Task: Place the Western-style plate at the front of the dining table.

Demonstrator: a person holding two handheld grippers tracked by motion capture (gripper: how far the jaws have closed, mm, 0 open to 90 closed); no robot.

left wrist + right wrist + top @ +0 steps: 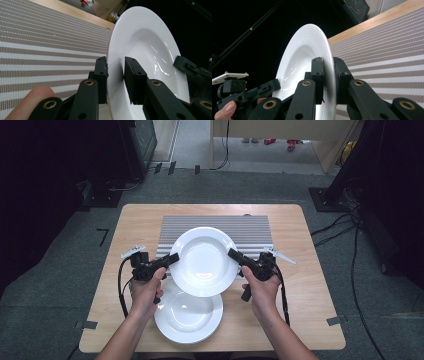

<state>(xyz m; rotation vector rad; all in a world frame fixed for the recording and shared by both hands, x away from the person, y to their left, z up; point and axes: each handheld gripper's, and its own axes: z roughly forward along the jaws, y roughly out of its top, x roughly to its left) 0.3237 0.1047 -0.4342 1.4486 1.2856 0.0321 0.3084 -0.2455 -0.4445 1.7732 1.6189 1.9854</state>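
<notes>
- Left gripper [172, 258]: matte black jaws on linked bars with brass-ringed pivot holes, a pale flat plate at its ten o'clock, and a black cable looping off.
- Right gripper [233, 254]: same black build, with its plate at two o'clock.
- Forearms bare, no sleeves.

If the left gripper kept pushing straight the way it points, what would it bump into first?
The left gripper is already clamped on the lifted white plate, pointing across it. Pushing on, it would drive deeper over the plate's rim; beyond that, probably the right gripper on the opposite edge, though depth is hard to judge.
</notes>
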